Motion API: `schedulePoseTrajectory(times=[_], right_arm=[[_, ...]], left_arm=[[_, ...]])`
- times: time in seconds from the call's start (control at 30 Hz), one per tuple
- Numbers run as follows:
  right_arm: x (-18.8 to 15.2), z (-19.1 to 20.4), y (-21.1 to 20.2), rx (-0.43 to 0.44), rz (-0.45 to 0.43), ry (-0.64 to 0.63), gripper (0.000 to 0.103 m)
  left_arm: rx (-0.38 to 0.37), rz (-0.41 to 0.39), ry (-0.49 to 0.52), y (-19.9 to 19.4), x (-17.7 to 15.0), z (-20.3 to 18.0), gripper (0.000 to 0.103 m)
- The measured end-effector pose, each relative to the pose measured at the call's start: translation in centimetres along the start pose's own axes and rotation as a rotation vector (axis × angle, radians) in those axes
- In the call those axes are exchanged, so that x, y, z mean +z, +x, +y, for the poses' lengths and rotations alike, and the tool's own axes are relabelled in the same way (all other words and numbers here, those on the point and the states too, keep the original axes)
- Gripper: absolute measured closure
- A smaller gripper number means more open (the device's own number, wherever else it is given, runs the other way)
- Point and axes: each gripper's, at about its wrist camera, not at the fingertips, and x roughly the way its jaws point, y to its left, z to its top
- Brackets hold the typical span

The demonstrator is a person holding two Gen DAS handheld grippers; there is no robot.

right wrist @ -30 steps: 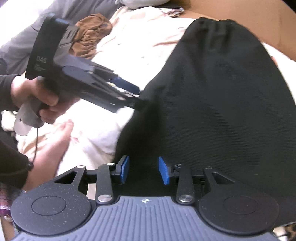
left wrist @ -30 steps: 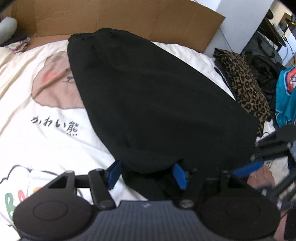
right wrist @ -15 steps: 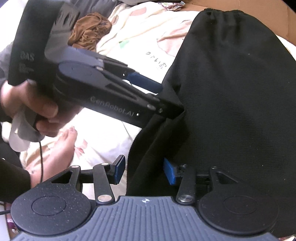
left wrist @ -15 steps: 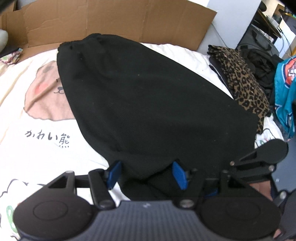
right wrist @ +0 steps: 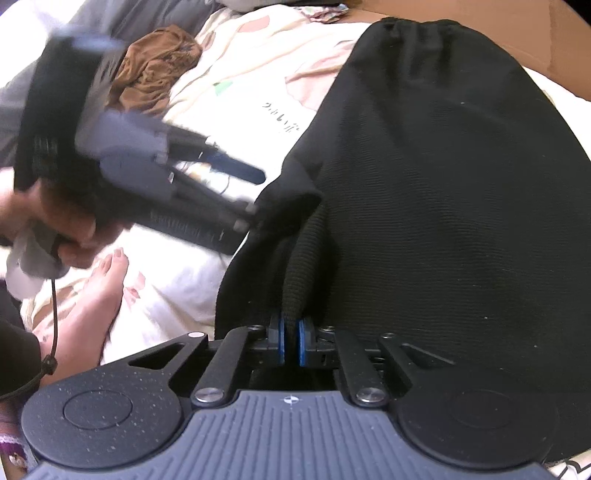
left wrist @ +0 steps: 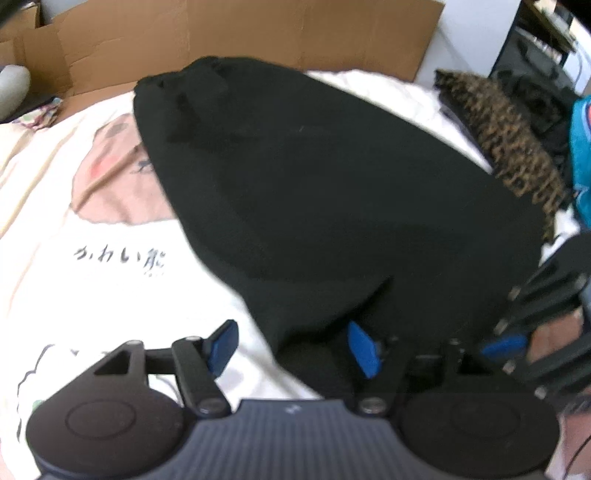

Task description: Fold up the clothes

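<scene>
A black garment (left wrist: 314,192) lies spread on a white printed bedsheet (left wrist: 92,258), its gathered waistband at the far end. My left gripper (left wrist: 291,345) is open, its blue pads on either side of the garment's near hem. In the right wrist view my right gripper (right wrist: 291,341) is shut on a pinched fold of the black garment (right wrist: 443,177) at its near edge. The left gripper (right wrist: 243,192) shows there too, open beside the garment's left hem.
Brown cardboard (left wrist: 240,33) stands behind the bed. A leopard-print garment (left wrist: 509,147) and a teal one (left wrist: 581,158) lie at the right. A brown cloth (right wrist: 155,70) lies at the far left. A bare foot (right wrist: 99,284) rests on the sheet.
My right gripper has shut on the garment's near hem, bunching a fold. The left gripper has shifted left along the hem and stays open.
</scene>
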Motion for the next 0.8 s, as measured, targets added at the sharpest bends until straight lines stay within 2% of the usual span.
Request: schedulePoseTrajectory(times=[0.13,0.2,0.4,0.57,0.8], right_arm=[[-0.1,-0.7,-0.6,-0.005,-0.015,0.022,0.098],[-0.1,-1.0,-0.9,-0.006,-0.021,0.030,0.098],[-0.1,-1.5,-1.1,-0.006,-0.024,0.047,0.098],[0.6,-1.3,-0.5,0.005,-0.021,0.047,0.098],[0.5,-1.5,-0.3,0.031,-0.018,0.062,0.097]], left_arm=[[-0.013,0.017,-0.002,0.7,-0.7,-0.2,0.030],[-0.009,0.012,0.000,1.1,-0.8,-0.3,0.024],[0.008,-0.018,0.003,2.4,-0.6,-0.2,0.017],[0.039,-0.047,-0.004,2.6,-0.3,0.0,0.018],[0.113,-0.071,-0.034,1.4,-0.2,1.5,0.030]])
